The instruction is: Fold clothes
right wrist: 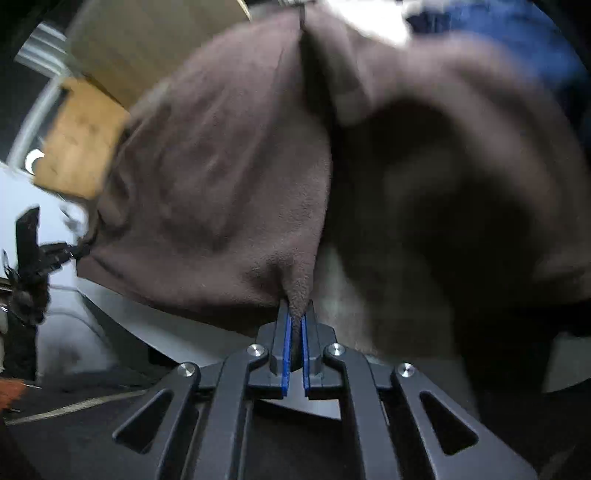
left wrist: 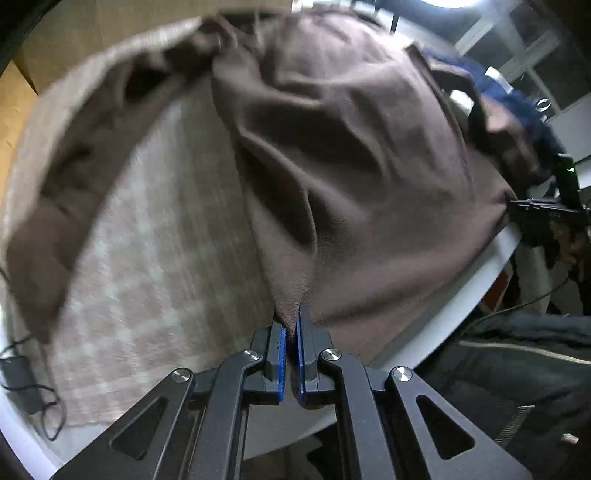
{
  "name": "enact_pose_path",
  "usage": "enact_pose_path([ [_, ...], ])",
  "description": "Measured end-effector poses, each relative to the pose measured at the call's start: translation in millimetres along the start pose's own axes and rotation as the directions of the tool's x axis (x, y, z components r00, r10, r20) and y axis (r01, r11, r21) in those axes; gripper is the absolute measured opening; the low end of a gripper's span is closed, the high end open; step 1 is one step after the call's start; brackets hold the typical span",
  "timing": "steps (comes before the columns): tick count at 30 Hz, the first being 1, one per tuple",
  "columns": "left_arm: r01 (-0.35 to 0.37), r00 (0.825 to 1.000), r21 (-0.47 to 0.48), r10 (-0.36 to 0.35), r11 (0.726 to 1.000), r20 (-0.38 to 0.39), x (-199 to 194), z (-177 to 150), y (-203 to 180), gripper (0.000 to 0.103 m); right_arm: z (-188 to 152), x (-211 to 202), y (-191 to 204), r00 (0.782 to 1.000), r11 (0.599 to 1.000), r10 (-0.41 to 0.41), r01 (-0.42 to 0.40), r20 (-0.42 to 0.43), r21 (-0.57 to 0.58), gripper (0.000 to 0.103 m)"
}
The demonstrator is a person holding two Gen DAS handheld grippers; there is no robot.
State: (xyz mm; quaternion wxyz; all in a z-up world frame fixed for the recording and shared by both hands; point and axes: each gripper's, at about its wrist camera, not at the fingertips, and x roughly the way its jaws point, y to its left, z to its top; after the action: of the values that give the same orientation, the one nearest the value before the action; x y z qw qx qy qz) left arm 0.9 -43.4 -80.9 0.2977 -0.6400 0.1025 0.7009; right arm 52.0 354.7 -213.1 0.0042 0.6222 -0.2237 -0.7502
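The left gripper (left wrist: 291, 325) is clamped tight on a pinch of the brown garment (left wrist: 351, 155) — the cloth rises from between its blue pads (left wrist: 282, 354) toward twelve o'clock and spreads wide across the left wrist view. The right gripper (right wrist: 296, 321) is likewise closed hard on another pinch of the same brown garment (right wrist: 221, 192), the fabric wedged between its blue pads (right wrist: 285, 354) and fanning upward.

In the left wrist view the garment hangs lifted over a pale checked cloth (left wrist: 159, 258) that covers the table; the cloth shows at about nine o'clock from the gripper. One long brown part, perhaps a sleeve, droops along the left side toward eight o'clock. The white table edge (left wrist: 476, 280) curves at four o'clock. At three o'clock the other gripper (left wrist: 535, 206) grips the garment's far corner. A dark blue garment (left wrist: 517, 99) lies behind at about one o'clock — blurred. A black cable and box (left wrist: 22, 380) sit at eight o'clock.

In the right wrist view the other gripper (right wrist: 55, 254) shows at nine o'clock, holding the cloth's corner. A cardboard box (right wrist: 81, 144) stands at ten o'clock, and blue fabric (right wrist: 517, 33) at one o'clock.
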Motion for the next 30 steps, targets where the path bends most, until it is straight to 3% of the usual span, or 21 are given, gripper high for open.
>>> enact_pose_path([
  [2,0.006,0.998,-0.01,-0.007,1.0,-0.054,27,-4,3,0.005,-2,19,3,0.998,0.999,-0.041,0.04,-0.049,-0.027,0.004],
  [4,0.012,0.996,0.0,-0.012,1.0,-0.084,23,-1,4,0.007,2,22,9,0.991,0.993,-0.091,0.084,-0.094,-0.083,0.005],
  [7,-0.023,0.998,0.007,0.023,1.0,-0.063,-2,10,15,0.01,17,11,15,0.984,0.988,-0.109,0.091,-0.144,-0.128,0.01],
  [9,-0.068,0.998,0.015,0.068,0.998,-0.014,-25,27,24,0.014,36,-11,19,0.984,0.979,-0.142,0.124,-0.11,-0.16,0.014],
  [11,-0.138,0.989,0.033,0.136,0.99,0.061,-42,56,37,0.016,62,-39,21,0.992,0.977,-0.122,0.113,-0.039,-0.182,0.025],
  [13,-0.209,0.97,0.045,0.201,0.977,0.135,-59,85,49,0.021,95,-63,25,0.992,0.971,-0.12,0.128,0.05,-0.201,0.035],
  [15,-0.289,0.941,0.058,0.272,0.956,0.202,-61,115,59,0.036,132,-78,34,0.977,0.955,-0.152,0.184,0.151,-0.231,0.043],
  [17,-0.374,0.914,0.075,0.354,0.924,0.197,-39,150,68,0.035,165,-72,37,0.957,0.936,-0.201,0.251,0.21,-0.245,0.057],
  [18,-0.415,0.899,0.083,0.394,0.906,0.194,-27,166,73,0.035,182,-65,36,0.943,0.924,-0.233,0.291,0.239,-0.248,0.058],
  [20,-0.456,0.885,0.101,0.439,0.884,0.153,4,189,81,0.035,218,-42,30,0.925,0.907,-0.294,0.349,0.239,-0.235,0.058],
  [22,-0.445,0.894,0.106,0.435,0.889,0.105,30,200,94,0.033,241,-16,17,0.934,0.914,-0.307,0.343,0.184,-0.217,0.058],
  [24,-0.425,0.904,0.089,0.419,0.901,0.081,43,208,106,0.003,251,4,7,0.952,0.932,-0.282,0.302,0.12,-0.203,0.058],
  [26,-0.411,0.911,0.061,0.407,0.91,0.069,47,214,113,0.003,254,28,8,0.952,0.926,-0.296,0.307,0.084,-0.22,0.055],
  [27,-0.428,0.902,0.047,0.424,0.902,0.084,39,215,119,0.003,254,38,8,0.949,0.918,-0.308,0.315,0.068,-0.238,0.045],
  [28,-0.446,0.892,0.033,0.441,0.894,0.1,31,215,124,0.003,255,46,8,0.946,0.909,-0.321,0.322,0.048,-0.264,0.011],
  [29,-0.463,0.881,0.018,0.458,0.886,0.115,24,216,130,0.003,256,50,7,0.939,0.898,-0.341,0.336,0.033,-0.283,0.009],
  [30,-0.48,0.87,0.003,0.475,0.877,0.129,15,216,135,0.003,257,49,4,0.918,0.873,-0.396,0.39,0.041,-0.293,0.009],
])
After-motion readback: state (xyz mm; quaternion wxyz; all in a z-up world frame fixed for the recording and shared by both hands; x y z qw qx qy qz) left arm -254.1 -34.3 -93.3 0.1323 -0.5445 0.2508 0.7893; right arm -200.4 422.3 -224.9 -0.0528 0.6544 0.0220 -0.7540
